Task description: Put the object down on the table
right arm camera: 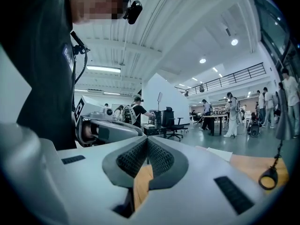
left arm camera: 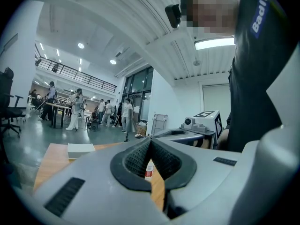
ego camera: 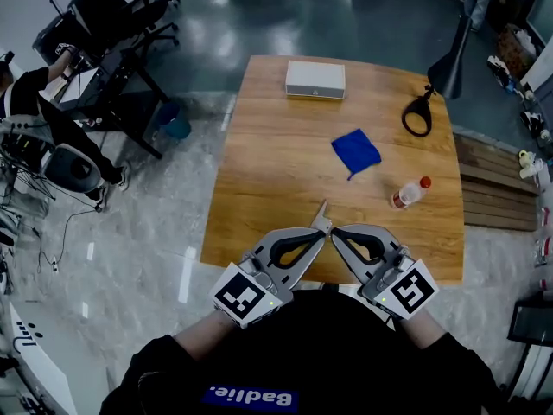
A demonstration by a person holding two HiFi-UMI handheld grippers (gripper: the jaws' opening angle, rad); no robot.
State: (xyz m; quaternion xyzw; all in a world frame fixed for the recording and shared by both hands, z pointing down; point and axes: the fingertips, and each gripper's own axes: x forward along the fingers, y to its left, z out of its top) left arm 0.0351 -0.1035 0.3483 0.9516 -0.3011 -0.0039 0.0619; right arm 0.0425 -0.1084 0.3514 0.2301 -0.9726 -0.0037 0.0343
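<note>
Both grey two-jaw tongs are held close together over the near edge of the light brown wooden table (ego camera: 259, 188), their tips angled toward each other and almost meeting. On the left gripper (ego camera: 321, 226) the ribbed black pads are seen pressed together, with nothing pinched between them. On the right gripper (ego camera: 338, 232) the pads are likewise closed tip to tip and nothing is gripped.

A small clear plastic bottle with a red cap (ego camera: 409, 194) is seen lying on its side on the right part of the table, beyond the right gripper and apart from it; it is touched by neither gripper. A crumpled blue cloth (ego camera: 355, 152) is laid near the middle of the tabletop, apart from the bottle. A flat white rectangular box (ego camera: 315, 79) is set at the far edge, and a black ring-shaped loop (ego camera: 417, 116) is placed near the far right corner. Black office chairs (ego camera: 121, 15) are seen on the floor at the far left.
</note>
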